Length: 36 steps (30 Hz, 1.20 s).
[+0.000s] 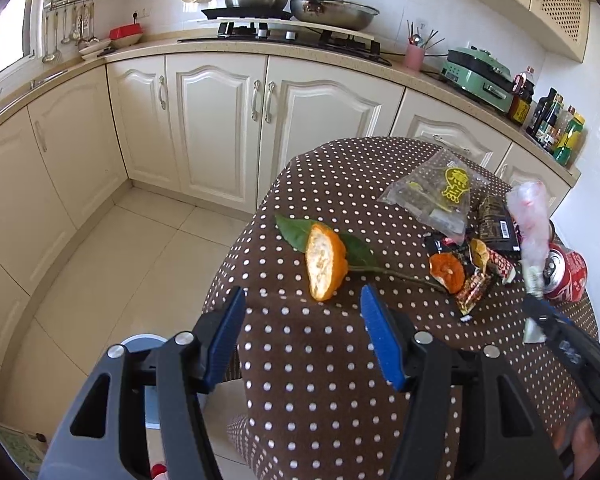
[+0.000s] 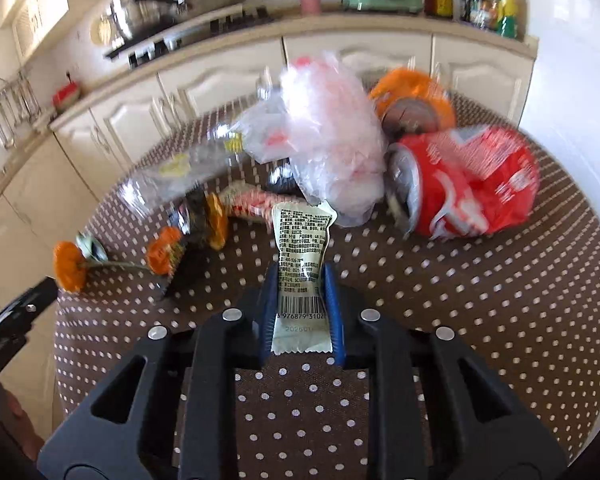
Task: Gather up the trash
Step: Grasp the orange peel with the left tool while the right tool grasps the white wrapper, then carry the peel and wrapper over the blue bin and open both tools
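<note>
The right gripper [image 2: 302, 280] has its fingers clamped on a pale green barcoded wrapper [image 2: 302, 248], which juts toward twelve o'clock over the polka-dot table [image 2: 500, 300]. A crushed red can [image 2: 468, 184] lies at one o'clock. The left gripper [image 1: 304, 304] has its fingers spread, holding nothing, with an orange peel [image 1: 325, 266] just beyond them at twelve o'clock.

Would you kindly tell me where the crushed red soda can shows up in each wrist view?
Left wrist view: the red can lies at the far right edge of the table, behind the right gripper.
Right wrist view: the red can is right of centre, beside the crumpled clear bag.
Shared landmark: the pink utensil holder on the counter.
</note>
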### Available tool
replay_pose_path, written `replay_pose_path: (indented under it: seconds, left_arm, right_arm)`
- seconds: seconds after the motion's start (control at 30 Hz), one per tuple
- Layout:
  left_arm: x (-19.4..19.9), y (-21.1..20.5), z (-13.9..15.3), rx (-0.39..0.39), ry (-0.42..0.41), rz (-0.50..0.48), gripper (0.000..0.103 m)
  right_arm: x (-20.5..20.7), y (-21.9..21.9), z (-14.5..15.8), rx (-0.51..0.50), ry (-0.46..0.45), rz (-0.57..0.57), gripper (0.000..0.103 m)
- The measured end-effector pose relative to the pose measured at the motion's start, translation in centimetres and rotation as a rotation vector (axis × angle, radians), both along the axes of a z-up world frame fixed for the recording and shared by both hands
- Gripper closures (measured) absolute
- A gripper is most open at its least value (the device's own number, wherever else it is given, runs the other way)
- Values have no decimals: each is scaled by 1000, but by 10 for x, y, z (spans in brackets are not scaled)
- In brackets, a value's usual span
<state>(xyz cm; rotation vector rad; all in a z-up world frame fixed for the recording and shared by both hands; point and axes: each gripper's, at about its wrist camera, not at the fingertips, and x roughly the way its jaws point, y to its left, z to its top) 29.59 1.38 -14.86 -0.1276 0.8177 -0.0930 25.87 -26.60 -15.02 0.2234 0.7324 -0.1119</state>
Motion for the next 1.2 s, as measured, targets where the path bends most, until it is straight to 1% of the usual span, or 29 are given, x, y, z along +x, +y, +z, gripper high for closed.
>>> replay_pose_path:
  seconds: [0.07, 0.13, 0.33, 0.37, 0.4, 0.43, 0.5, 0.6, 0.7, 0.8, 0.87, 1.03, 1.2]
  left_arm:
    - [6, 0, -3, -3, 3, 3, 44]
    - [12, 0, -5, -14, 7, 4, 44]
    - [26, -1, -12, -23, 7, 4, 44]
    - [27, -1, -12, -26, 2, 1, 46]
    - [28, -1, -12, -26, -2, 1, 53]
    - [30, -1, -12, -31, -3, -6, 57]
    - [31, -2, -11, -64, -13, -35, 89]
    - [25, -2, -6, -61, -48, -30, 90]
    - [15, 11, -1, -104, -75, -11, 90]
    - [4, 25, 4, -116, -94, 19, 91]
    - [-3, 41, 8, -145, -98, 43, 91]
    - [-24, 85, 13, -145, -115, 142, 91]
    - [-42, 141, 7, -132, -96, 249, 91]
  right_arm:
    - [-8, 7, 7, -2, -52, 26, 81]
    - [-10, 18, 10, 3, -78, 69, 81]
    - [7, 46, 13, 11, -96, 155, 81]
    - [12, 47, 14, 14, -98, 163, 81]
    - [13, 50, 14, 13, -99, 171, 81]
    - [14, 53, 14, 11, -99, 179, 81]
    - [16, 58, 15, 9, -103, 186, 81]
    - [14, 62, 16, 8, -110, 194, 81]
    - [10, 70, 20, 5, -124, 204, 81]
    - [7, 84, 25, 6, -136, 231, 81]
    - [4, 95, 29, 5, -150, 253, 81]
    - [-1, 136, 37, 19, -164, 339, 81]
    - [1, 197, 32, 60, -145, 471, 81]
